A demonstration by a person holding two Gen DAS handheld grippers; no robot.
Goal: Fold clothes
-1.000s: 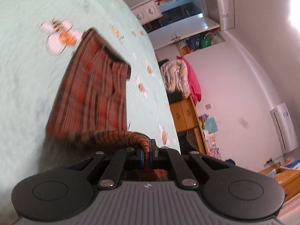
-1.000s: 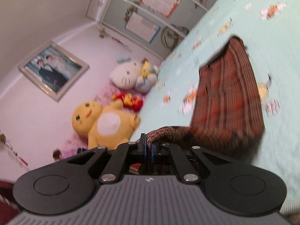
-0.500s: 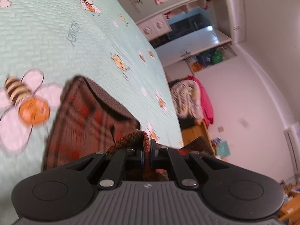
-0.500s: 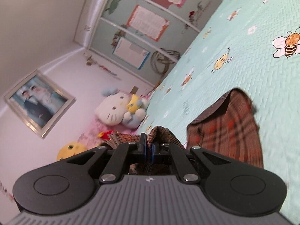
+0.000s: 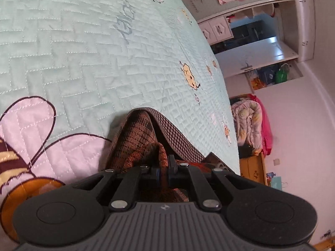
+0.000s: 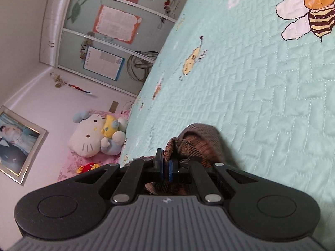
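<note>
Both of my grippers are clamped on the same plaid garment [image 5: 144, 138]: the left gripper [image 5: 164, 170] has a rust-and-brown bunch of its edge pinched between the fingers, and the right gripper [image 6: 165, 165] pinches another bunch of the same cloth. A second ago the garment hung long and stretched out ahead of both cameras, well clear of the bed. Now I see only a short hump of it at 12 o'clock from each gripper, lying low on the mint quilted bedspread [image 5: 104, 52], with its checked band [image 5: 178, 138] running off toward 2 o'clock in the left view. I judge that I have carried the held edge forward and down over the rest, so a fold is being laid; how neatly the layers line up is hidden under the grippers.

Count: one garment, two grippers. In the right view, one full bee print [image 6: 314, 14] at 1 o'clock, and one large white cat plush [image 6: 88, 136] with a smaller yellow-and-blue plush [image 6: 114, 135] touching it at 9 o'clock. In the left view, one heap of bedding [image 5: 249, 123] at 3 o'clock.
</note>
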